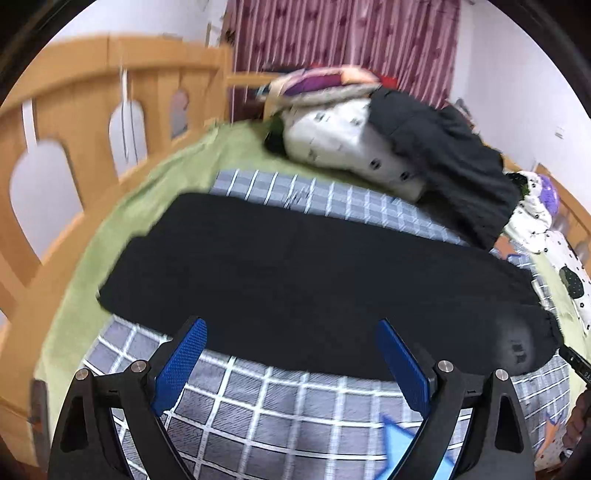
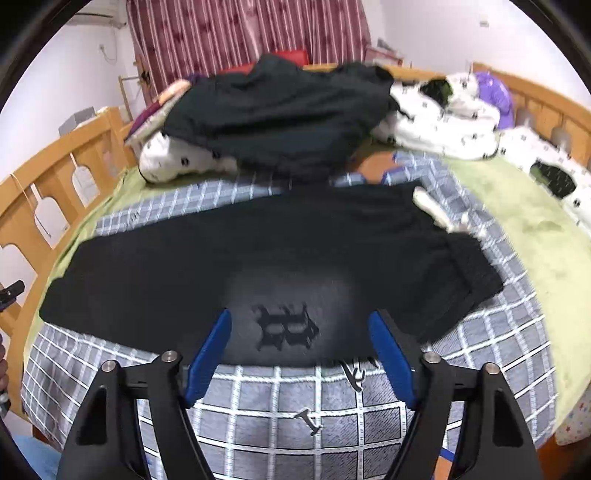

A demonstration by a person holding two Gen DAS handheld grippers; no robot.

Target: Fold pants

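Note:
Black pants [image 1: 295, 266] lie flat and lengthwise across a grey checked blanket [image 1: 258, 413] on a bed. My left gripper [image 1: 291, 325] hovers open at the near edge of the leg part, blue pads wide apart, nothing pinched between them. In the right wrist view the same pants [image 2: 221, 251] show a faded grey patch with a black letter logo [image 2: 288, 326]. My right gripper [image 2: 300, 314] stands open astride that logo at the near hem, and its pads press on nothing. A white drawstring [image 2: 432, 206] lies at the waist end on the right.
A heap of clothes sits at the back of the bed: a dark garment [image 2: 280, 110] over white patterned bedding [image 2: 443, 122]. A wooden bed rail [image 1: 74, 110] runs along the left. Green sheet [image 2: 524, 221] shows to the right, and a striped curtain [image 2: 240, 33] hangs behind.

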